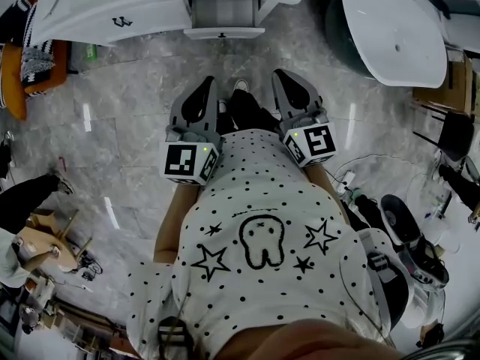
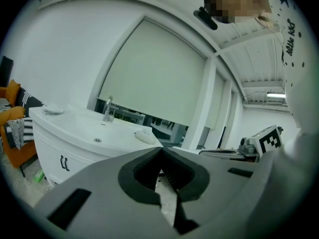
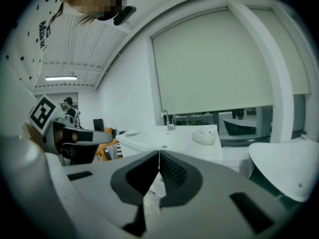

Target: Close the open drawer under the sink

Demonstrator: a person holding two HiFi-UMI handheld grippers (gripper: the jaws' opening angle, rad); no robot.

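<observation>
The white sink vanity runs along the top of the head view. Its drawer stands pulled out towards me, with the white front nearest. I hold both grippers close against my dotted shirt, well short of the drawer. My left gripper points at the vanity with its jaws shut and empty. My right gripper is beside it, also shut and empty. The left gripper view shows the basin, the tap and a cabinet handle. The drawer itself is hidden behind the jaws in both gripper views.
An orange chair with a striped cloth stands left of the vanity. A second white basin sits at the top right. Cables and shoes lie on the right, and a wooden stool on the left. Grey marble floor lies between me and the drawer.
</observation>
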